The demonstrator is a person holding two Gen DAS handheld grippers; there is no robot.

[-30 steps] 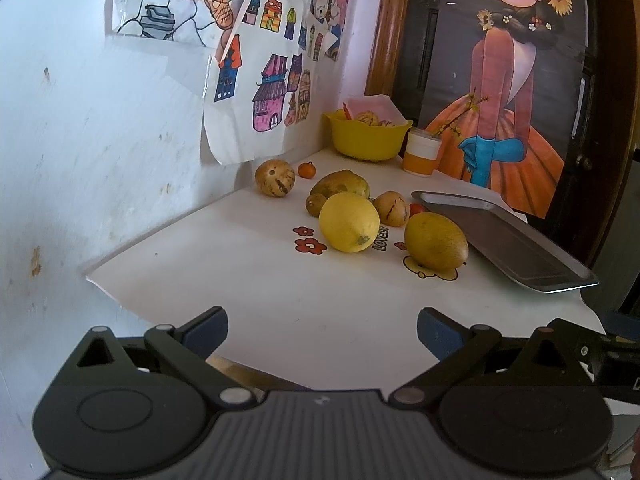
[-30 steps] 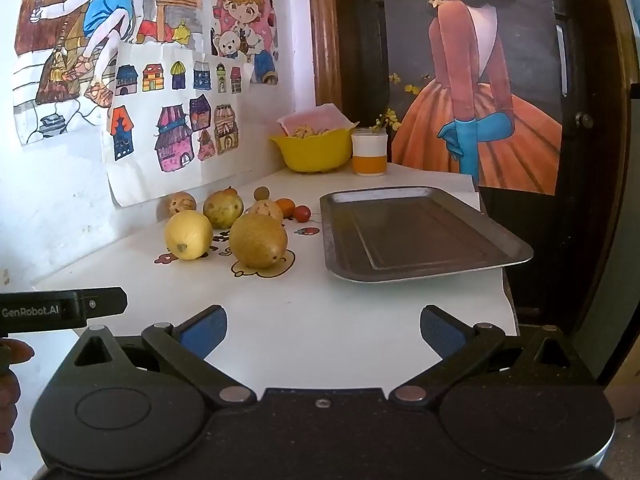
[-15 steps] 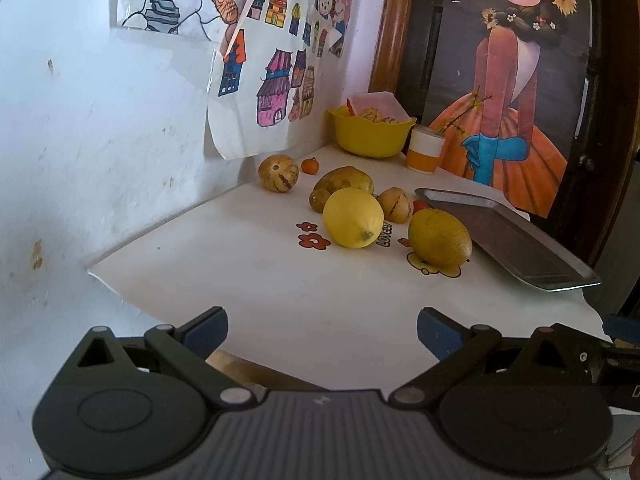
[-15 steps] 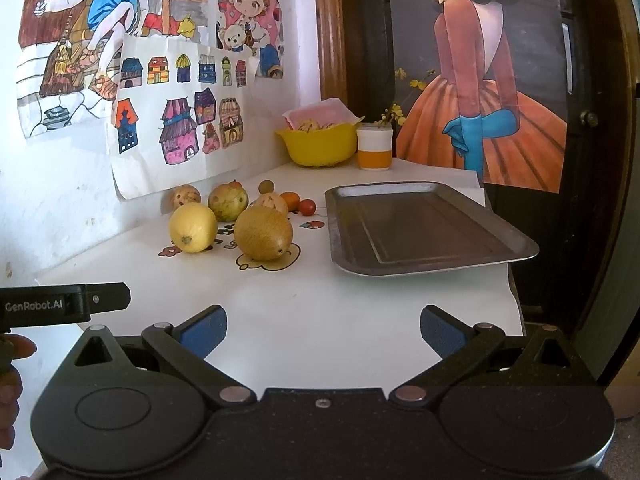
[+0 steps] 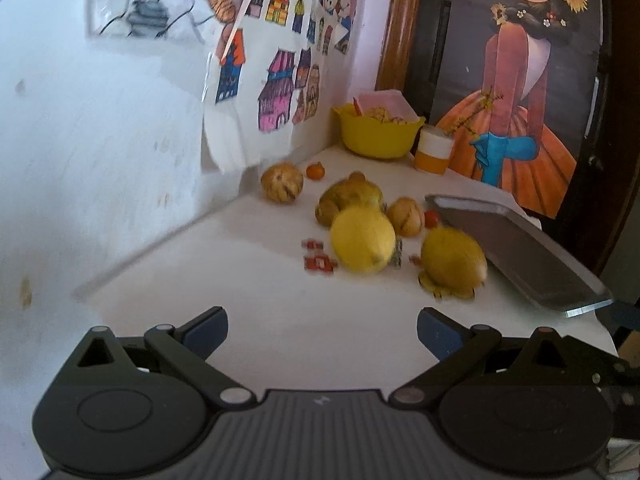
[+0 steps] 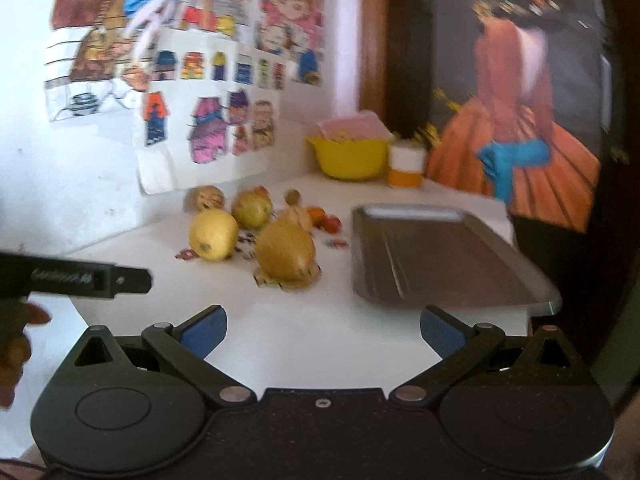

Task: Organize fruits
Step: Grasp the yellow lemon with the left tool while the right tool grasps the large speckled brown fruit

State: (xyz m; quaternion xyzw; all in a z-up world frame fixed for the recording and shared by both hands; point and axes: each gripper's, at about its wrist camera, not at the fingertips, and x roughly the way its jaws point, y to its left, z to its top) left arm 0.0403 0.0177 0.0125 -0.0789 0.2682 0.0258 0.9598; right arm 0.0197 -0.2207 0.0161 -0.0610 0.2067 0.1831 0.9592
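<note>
yellow lemon (image 5: 363, 239) – grey tray (image 5: 516, 246), yellow bowl (image 5: 376, 136)

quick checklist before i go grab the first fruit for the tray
1. Left gripper jaws wide open, holding nothing: ok.
2. Right gripper jaws wide open, holding nothing: ok.
3. Tray bare, room for fruit: ok.
4. Nearest fruits, the yellow lemon and the brownish-yellow fruit, sit apart with space around each for the jaws: ok.
5. Table between the grippers and the fruit free of obstacles: ok.
6. Whether the smaller fruits behind touch each other: cannot tell, both views are blurred.
</note>
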